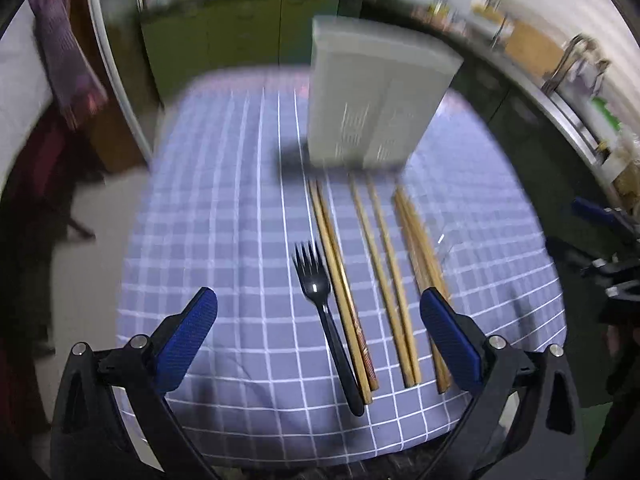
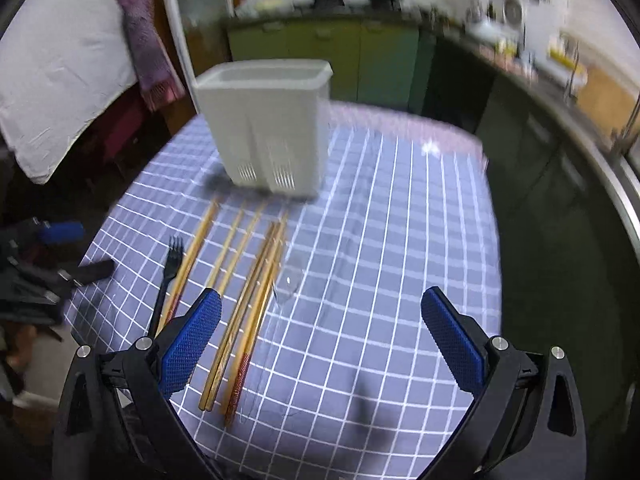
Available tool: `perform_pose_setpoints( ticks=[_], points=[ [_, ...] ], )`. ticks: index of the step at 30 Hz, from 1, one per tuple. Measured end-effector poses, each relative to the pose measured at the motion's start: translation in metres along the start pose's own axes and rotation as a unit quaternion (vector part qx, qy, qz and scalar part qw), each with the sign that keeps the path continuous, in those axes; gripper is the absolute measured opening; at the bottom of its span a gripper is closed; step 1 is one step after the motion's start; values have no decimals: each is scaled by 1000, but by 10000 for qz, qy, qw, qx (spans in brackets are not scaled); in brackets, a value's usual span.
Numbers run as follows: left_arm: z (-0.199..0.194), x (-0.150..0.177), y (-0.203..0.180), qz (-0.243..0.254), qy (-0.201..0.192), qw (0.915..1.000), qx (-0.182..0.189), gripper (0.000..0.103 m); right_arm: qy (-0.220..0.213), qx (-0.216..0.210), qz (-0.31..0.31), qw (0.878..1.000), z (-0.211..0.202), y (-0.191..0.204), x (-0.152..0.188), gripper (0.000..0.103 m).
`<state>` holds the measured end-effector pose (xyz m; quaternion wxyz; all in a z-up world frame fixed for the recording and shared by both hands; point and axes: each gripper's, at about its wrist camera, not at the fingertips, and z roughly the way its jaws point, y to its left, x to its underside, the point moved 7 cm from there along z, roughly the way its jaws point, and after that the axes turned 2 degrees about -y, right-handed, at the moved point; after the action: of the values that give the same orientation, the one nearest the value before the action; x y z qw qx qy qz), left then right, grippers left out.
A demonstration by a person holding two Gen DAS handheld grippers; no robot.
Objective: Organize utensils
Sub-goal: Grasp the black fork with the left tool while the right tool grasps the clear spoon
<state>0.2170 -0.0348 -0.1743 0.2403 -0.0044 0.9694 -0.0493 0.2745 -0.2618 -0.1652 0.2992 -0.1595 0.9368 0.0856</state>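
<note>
so nothing sits in the white slotted plastic utensil holder (image 2: 268,128) yet; both hand-held grippers, left (image 1: 318,334) and right (image 2: 320,336), hang spread and empty; lower onto the black plastic fork (image 1: 324,312).

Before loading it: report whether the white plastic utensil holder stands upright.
Upright: the white plastic utensil holder rests base-down on the checked tablecloth, open rim on top.

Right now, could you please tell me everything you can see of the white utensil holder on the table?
The white utensil holder is a tall, box-shaped caddy, apparently plastic, with an open top and rounded rim. Groups of thin vertical drain slots sit low on its front, and a crease suggests two compartments. It stands upright on the checked tablecloth at the far side, beyond the chopsticks and black fork. Nothing pokes above its rim; neither gripper touches it.
</note>
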Motion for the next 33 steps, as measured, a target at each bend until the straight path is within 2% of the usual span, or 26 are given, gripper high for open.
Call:
perform_pose_setpoints(
  ticks=[2, 5, 7, 9, 13, 19, 23, 27, 30, 32, 33],
  points=[
    [23, 4, 0, -83, 366, 9993, -31, 78, 145, -67, 21, 9999, 12, 0, 3, 99],
    [51, 11, -1, -277, 886, 9957, -14, 62, 345, -124, 89, 9993, 25, -2, 8, 99],
    [65, 16, 0, -432, 1162, 9922, -84, 61, 421, -162, 97, 9989, 29, -3, 10, 97],
    [73, 17, 3, -496, 1252, 9907, -204, 61, 483, -142, 70, 9987, 35, -4, 11, 96],
    [85, 21, 5, -698, 1453, 9864, -336, 46, 546, -170, 6, 9984, 40, -1, 16, 95],
    [94, 20, 6, -863, 1498, 9842, -379, 42, 548, -246, -94, 9982, 43, 4, 19, 95],
    [93, 22, 19, -879, 1546, 9832, -420, 33, 582, -234, -135, 9979, 46, 6, 20, 95],
    [94, 22, 16, -776, 1548, 9837, -492, 28, 651, -167, -164, 9976, 48, 6, 21, 95],
    [95, 19, 3, -615, 1535, 9849, -513, 21, 746, -187, -145, 9969, 48, 8, 22, 92],
    [97, 19, -1, -553, 1530, 9857, -448, 10, 880, -226, -123, 9958, 50, 9, 23, 90],
    [100, 16, -11, -533, 1535, 9858, -420, 10, 966, -236, -105, 9950, 52, 8, 24, 88]
  ],
)
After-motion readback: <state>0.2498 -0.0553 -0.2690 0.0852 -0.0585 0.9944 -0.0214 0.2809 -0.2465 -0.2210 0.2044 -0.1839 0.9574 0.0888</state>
